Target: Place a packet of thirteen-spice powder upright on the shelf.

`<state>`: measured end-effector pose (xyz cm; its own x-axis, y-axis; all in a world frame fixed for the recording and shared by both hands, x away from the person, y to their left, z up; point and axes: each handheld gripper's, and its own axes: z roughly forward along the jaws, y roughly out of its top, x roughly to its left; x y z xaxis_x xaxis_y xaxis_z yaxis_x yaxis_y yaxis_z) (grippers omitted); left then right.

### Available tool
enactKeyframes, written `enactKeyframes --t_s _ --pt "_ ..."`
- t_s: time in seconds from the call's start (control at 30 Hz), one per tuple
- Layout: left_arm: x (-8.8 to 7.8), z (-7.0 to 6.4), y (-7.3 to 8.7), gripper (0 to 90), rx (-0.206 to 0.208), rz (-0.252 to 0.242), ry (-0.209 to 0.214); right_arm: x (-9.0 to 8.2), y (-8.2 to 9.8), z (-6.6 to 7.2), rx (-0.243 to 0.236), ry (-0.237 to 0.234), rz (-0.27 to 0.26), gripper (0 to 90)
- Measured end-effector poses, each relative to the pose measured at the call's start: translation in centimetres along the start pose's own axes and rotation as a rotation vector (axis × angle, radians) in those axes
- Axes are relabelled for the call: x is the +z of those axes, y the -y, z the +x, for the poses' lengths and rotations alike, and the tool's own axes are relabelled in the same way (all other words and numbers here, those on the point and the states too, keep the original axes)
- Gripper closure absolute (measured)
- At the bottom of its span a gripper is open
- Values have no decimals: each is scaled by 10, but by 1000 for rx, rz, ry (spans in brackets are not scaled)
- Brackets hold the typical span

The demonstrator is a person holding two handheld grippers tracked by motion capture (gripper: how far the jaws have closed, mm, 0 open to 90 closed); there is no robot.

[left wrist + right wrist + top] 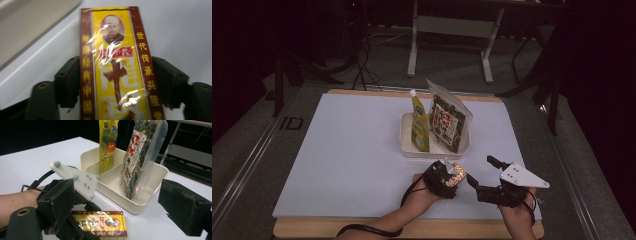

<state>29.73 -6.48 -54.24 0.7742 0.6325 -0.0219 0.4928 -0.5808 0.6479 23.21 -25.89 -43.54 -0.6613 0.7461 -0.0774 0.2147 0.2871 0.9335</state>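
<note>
The yellow-and-maroon box [117, 72] carried a portrait and Chinese columns, 世代传承 legible down its right edge. It lay flat on the white table [352, 150], just near of the cream tray [408, 145], between the left gripper [451, 176] jaws, which stood at its long sides (whether the pads pressed was unclear). In the tray stood a yellow-green pouch [419, 125] and a dark clear bag [449, 120]. The right gripper [479, 172] hung open just right of the box, holding nothing.
</note>
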Motion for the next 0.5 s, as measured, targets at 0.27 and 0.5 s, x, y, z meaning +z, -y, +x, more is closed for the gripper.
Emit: enactKeyframes --t_s 0.27,0.5 --pt "-17 10 11 318 -19 -70 29 1 0 0 12 -7 2 135" --pt "-43 22 16 320 -67 -138 85 0 -2 -1 27 -13 -6 134"
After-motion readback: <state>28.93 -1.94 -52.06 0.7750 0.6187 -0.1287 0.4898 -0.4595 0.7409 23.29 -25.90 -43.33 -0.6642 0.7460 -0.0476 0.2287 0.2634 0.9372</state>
